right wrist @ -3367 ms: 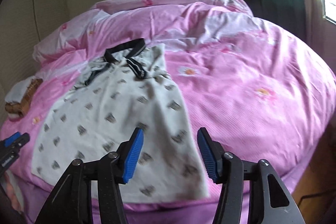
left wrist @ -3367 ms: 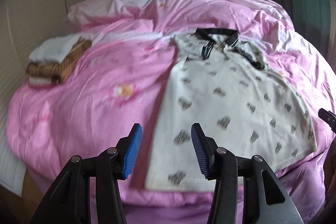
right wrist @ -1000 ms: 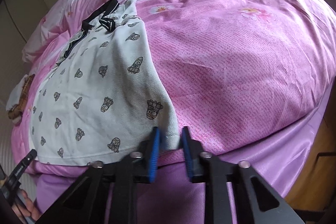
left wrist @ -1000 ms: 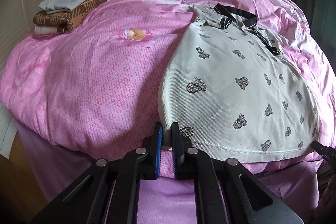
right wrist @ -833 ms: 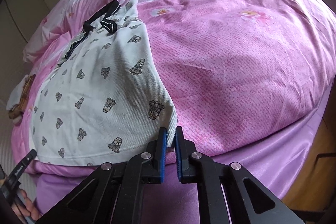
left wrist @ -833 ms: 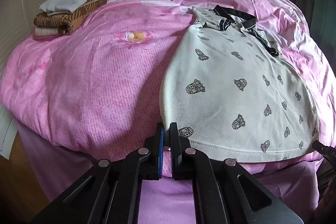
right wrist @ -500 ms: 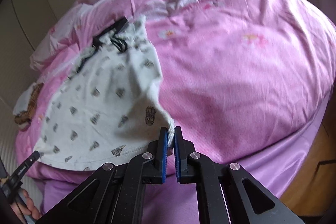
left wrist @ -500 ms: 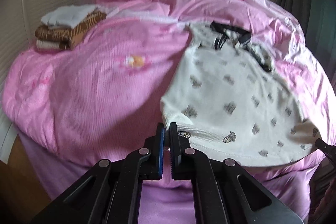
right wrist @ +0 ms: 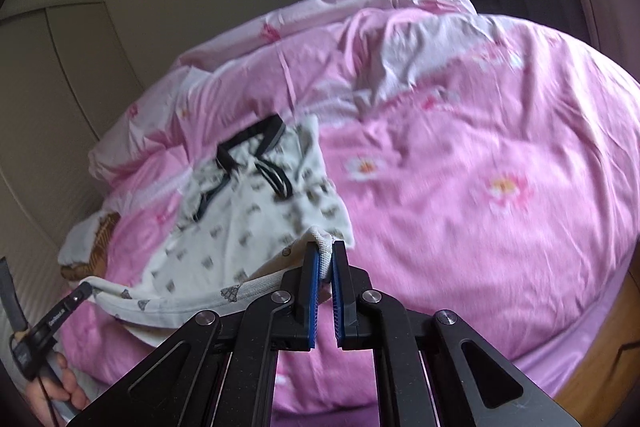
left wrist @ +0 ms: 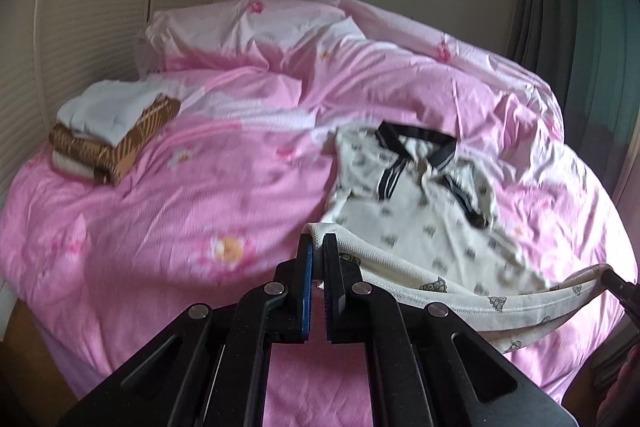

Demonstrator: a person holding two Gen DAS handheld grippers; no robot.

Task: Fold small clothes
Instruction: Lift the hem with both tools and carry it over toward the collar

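Closest to each camera, black gripper arms fill the bottom of the view. On the left gripper point(left wrist: 316, 247), the blue-padded jaws are pinched together on one bottom corner of the shirt point(left wrist: 420, 223); on the right gripper point(right wrist: 325, 254), the jaws are likewise clamped on the other bottom corner. Between the two corners the hem point(left wrist: 460, 291) hangs as a sagging band, lifted off the bed, with small dark figures printed along it. In the right wrist view the left gripper's tip shows at the far left, holding its corner, and it carries a small white label; the writing is too small and blurred to read. A hand point(right wrist: 60, 383) grips that tool's handle near the bottom left edge.

Beyond the raised hem, the upper part of the shirt lies flat on the pink duvet point(left wrist: 168, 219), its dark collar point(left wrist: 416, 143) pointing toward the far end of the bed. Daisy-like flowers are printed on the duvet.

Farther back and to the left, a pile of folded clothes point(left wrist: 108, 135) sits on the bed near its edge: a white piece on top, then a brown patterned one, with what may be a pale one beneath. Behind everything are pale pink pillows point(left wrist: 248, 31), a cream wall, and a dark curtain point(left wrist: 576, 19) on the right.
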